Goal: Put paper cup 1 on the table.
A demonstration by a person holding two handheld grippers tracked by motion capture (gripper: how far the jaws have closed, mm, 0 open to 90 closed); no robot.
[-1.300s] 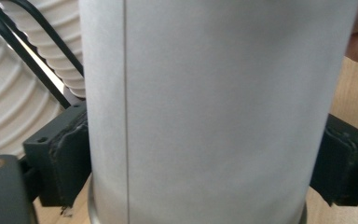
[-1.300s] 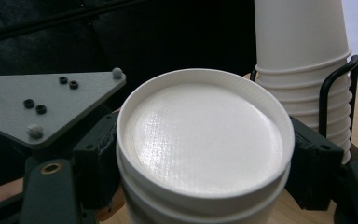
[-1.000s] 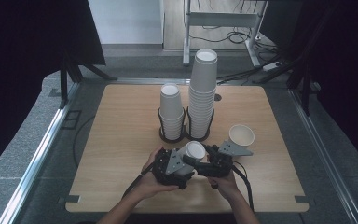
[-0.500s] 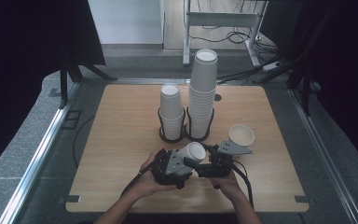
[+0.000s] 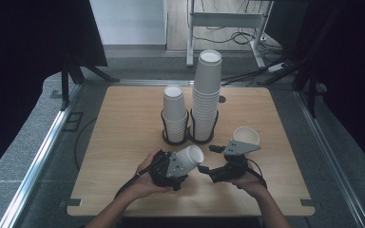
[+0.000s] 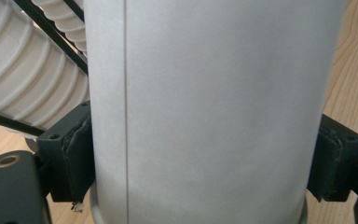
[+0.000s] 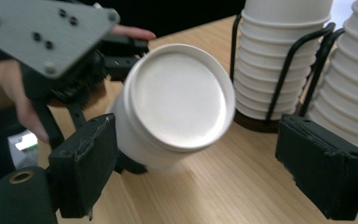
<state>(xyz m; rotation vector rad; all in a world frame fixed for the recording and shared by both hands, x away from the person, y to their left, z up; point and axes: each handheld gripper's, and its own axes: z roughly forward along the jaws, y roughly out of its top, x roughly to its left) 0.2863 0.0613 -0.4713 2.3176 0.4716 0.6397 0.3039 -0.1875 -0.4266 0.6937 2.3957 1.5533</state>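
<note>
My left gripper [image 5: 177, 167] is shut on a white paper cup [image 5: 190, 156], which is tipped on its side near the table's front. In the left gripper view both pads [image 6: 77, 154] press the cup's wall [image 6: 214, 107]. My right gripper [image 5: 208, 170] is just right of it and open. Its jaws stand wide apart, with the cup's round base [image 7: 179, 100] facing them and untouched. A second white cup [image 5: 246, 137] sits open end up just beyond the right gripper. Behind are a short cup stack [image 5: 175, 113] and a tall cup stack [image 5: 207, 92], each in a black wire holder.
The two stacks [image 7: 279, 60] stand close on the right in the right gripper view. The wooden table [image 5: 119, 128] has bare room to the left and far right. Its front edge lies just under the person's hands. Grey floor and metal rails surround it.
The held cup and my left gripper have shifted slightly left and down. The right gripper and the loose cup have stayed put.
</note>
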